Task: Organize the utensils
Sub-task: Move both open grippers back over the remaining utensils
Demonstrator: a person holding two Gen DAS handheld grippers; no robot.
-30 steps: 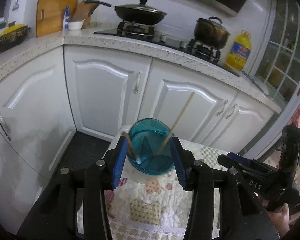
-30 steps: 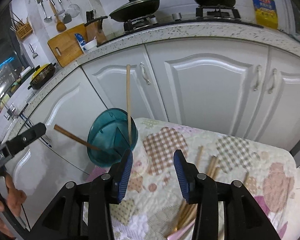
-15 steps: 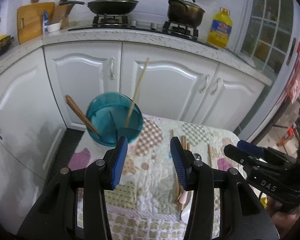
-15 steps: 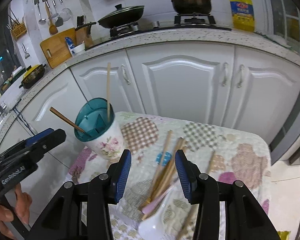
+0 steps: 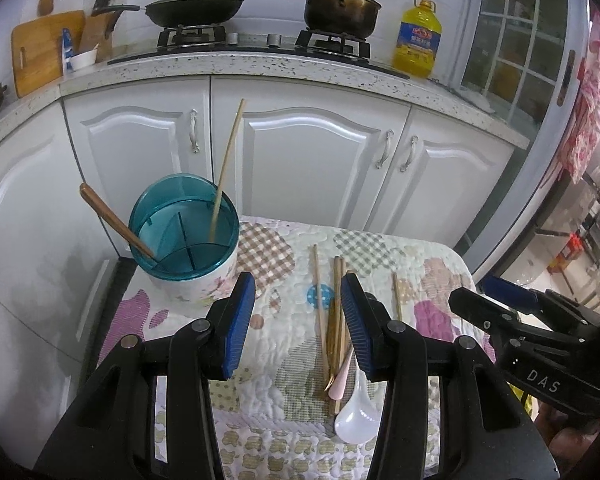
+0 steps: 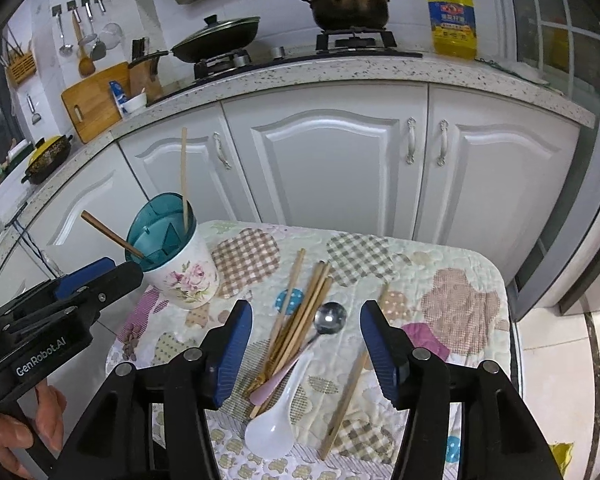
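Note:
A floral utensil holder [image 6: 182, 276] with a teal divided insert [image 5: 182, 224] stands at the table's far left corner, holding one light chopstick [image 5: 228, 168] and a brown-handled utensil [image 5: 114, 222]. A pile of wooden chopsticks [image 6: 300, 312], a metal spoon [image 6: 331, 317], a pink-handled utensil [image 6: 274, 380] and a white soup spoon [image 6: 274, 420] lies on the patchwork cloth [image 6: 460, 308]. My right gripper [image 6: 306, 348] hovers over this pile, jaws opening, nothing between them. My left gripper [image 5: 298, 320] is open and empty, right of the holder. A single chopstick [image 6: 346, 394] lies apart.
White kitchen cabinets [image 6: 332, 168] stand behind the small table, with a wok [image 5: 196, 6], a pot [image 5: 340, 6] and a yellow oil bottle [image 5: 416, 38] on the counter. A hand [image 6: 16, 424] holds the left gripper's handle. A glass door [image 5: 520, 40] is at the right.
Both grippers have drawn back from the holder and swung right toward the utensil pile. The right gripper's jaws have widened. The light chopstick stays in the holder.

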